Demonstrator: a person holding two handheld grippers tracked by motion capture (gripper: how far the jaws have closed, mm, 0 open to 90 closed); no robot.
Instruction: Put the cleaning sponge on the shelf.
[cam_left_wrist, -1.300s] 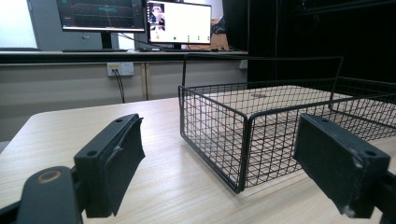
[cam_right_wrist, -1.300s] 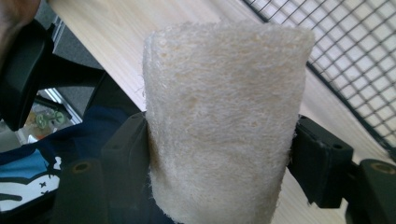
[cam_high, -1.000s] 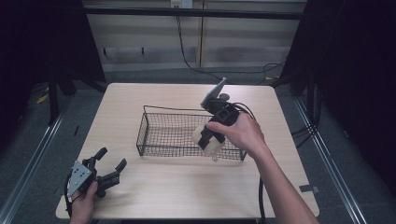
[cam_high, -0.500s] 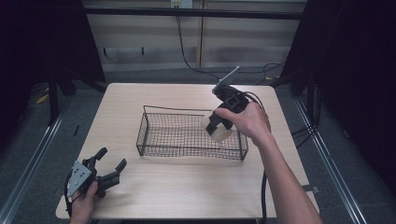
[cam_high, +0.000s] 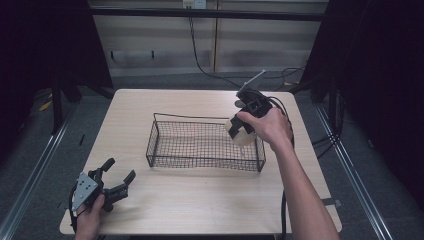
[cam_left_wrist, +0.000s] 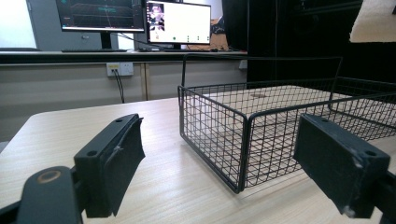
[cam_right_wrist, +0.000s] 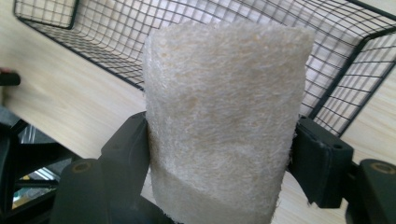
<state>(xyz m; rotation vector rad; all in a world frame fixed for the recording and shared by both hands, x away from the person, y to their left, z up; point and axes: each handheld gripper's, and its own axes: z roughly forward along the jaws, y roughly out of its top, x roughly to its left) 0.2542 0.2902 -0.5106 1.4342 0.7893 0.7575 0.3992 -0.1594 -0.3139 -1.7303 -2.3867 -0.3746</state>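
A black wire basket (cam_high: 202, 145) stands in the middle of the wooden table (cam_high: 200, 200). My right gripper (cam_high: 240, 131) is shut on a cream fibrous sponge (cam_high: 239, 132) and holds it in the air over the basket's right end. In the right gripper view the sponge (cam_right_wrist: 224, 116) sits squeezed between both jaws, with the basket (cam_right_wrist: 336, 70) below it. My left gripper (cam_high: 116, 176) rests open near the table's front left corner. In the left gripper view its jaws stand wide apart and hold nothing, the basket (cam_left_wrist: 261, 126) lies ahead, and the sponge (cam_left_wrist: 373, 21) hangs at the top right.
The table's front edge (cam_high: 200, 231) runs close to my left hand. Dark curtains and metal rails flank the table. A wall with a power socket (cam_left_wrist: 119, 69) and monitors (cam_left_wrist: 177, 23) lies beyond the far edge.
My right gripper has carried the sponge a little to the right and farther back, over the basket's right end. The left gripper has stayed put.
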